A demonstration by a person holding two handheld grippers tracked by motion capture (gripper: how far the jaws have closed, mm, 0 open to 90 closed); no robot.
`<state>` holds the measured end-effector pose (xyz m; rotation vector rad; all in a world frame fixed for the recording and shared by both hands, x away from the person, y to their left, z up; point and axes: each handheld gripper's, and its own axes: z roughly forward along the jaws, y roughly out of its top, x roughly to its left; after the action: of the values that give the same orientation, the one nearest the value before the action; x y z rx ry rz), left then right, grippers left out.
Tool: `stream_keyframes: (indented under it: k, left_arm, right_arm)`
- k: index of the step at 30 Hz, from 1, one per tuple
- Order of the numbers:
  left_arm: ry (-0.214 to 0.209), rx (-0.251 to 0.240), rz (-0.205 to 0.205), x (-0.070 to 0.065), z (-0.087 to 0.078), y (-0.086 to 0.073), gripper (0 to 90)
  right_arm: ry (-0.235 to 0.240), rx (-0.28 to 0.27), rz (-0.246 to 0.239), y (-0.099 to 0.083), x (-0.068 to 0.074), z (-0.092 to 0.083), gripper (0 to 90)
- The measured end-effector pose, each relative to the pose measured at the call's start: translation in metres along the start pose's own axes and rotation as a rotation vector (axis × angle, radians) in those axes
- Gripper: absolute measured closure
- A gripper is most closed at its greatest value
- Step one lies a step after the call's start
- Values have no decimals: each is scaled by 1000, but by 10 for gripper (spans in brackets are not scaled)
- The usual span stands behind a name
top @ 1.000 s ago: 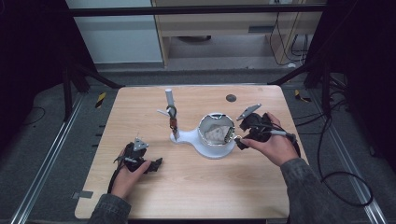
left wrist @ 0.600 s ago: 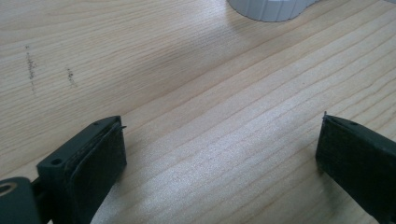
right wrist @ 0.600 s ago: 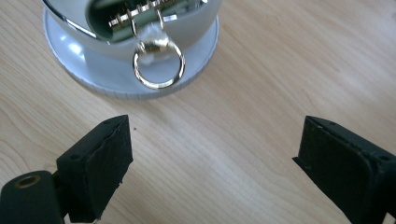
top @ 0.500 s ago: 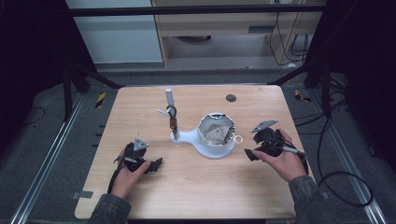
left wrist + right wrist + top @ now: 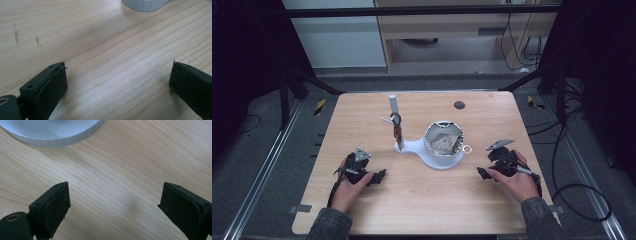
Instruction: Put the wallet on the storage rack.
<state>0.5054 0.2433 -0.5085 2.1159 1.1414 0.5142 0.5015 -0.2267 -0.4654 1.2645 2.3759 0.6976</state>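
The jaws of both grippers stand wide with nothing between them.

In the high view, the left gripper (image 5: pixel 379 175) rests low on the wooden surface (image 5: pixel 432 205), at the near left, in the same spot as a second ago. The right gripper (image 5: pixel 482 171) has come down and back toward the person; a second ago it was up beside the bowl, and now it sits low at the near right, apart from it. The white stand (image 5: pixel 432 156) lies in the middle of the surface, between the two grippers. Its long side runs from a small end at the left to a big round end at the right. A thin post (image 5: pixel 395 117) rises straight up from the small end. The wire bowl (image 5: pixel 443 139) sits on the big end, open side up, with something pale inside. A small ring (image 5: pixel 467 149) sticks out on its right. A dark round spot (image 5: pixel 459 104) lies at the far side. Nothing blocks the way between either gripper and the stand.

In the left gripper view, the left gripper (image 5: pixel 117 82) looks across bare wood, and the stand's ribbed white edge (image 5: pixel 145 5) is far off at the top.

In the right gripper view, the right gripper (image 5: pixel 113 206) points at the stand's big round edge (image 5: pixel 57 140), which is near but apart.
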Motion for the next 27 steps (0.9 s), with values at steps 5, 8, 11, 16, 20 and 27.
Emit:
stream_keyframes:
  k: [5, 8, 11, 16, 20, 27]
  left_arm:
    - [1, 2, 1, 0, 0, 0, 9]
    - [0, 2, 1, 0, 0, 0, 9]
    - [0, 2, 1, 0, 0, 0, 9]
    - [1, 2, 1, 0, 0, 0, 8]
    - [0, 2, 0, 0, 0, 0, 8]
    - [0, 0, -1, 0, 0, 0, 8]
  right_arm:
    - [-5, 7, 27, -5, -6, 6, 82]
    - [-11, 0, 34, -5, -8, 6, 79]
    - [-10, -1, 46, -6, -11, 7, 69]
    - [-43, -13, 58, -7, -15, 11, 60]
    - [-42, -23, 70, -8, -18, 13, 58]
    - [-42, -46, 88, -9, -21, 20, 64]
